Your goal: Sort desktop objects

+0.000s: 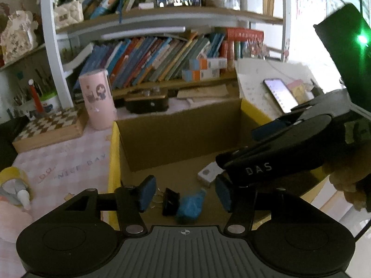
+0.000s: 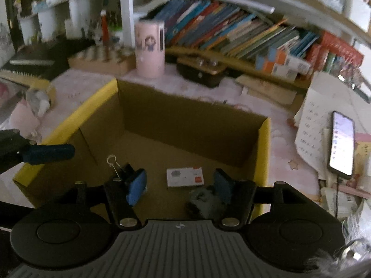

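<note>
I have both grippers over the open brown cardboard box with yellow flap edges [image 2: 264,143], which sits on the pink checked tabletop [image 1: 58,162]. My left gripper [image 1: 185,193] has its blue pads spread wide and nothing between them; my right gripper [image 2: 178,185] is likewise released and empty, hanging just above the box floor.

Three things already lie inside, toward the near side of the box: a black binder clip with wire handles [image 2: 120,169] by the left wall, a small white card box with an orange patch [image 2: 185,176] in the middle, and a crumpled blue lump [image 1: 191,206] that I cannot identify; it looks grey in the right view.

Outside the box I still see a roll of yellow tape [image 1: 14,176] and a white-capped tube [image 1: 22,197] near the tabletop's left edge, plus a lit phone [image 2: 342,143] on papers at the right. I judge the sorting partly done, with the tape and tube the likely remaining picks.
</note>
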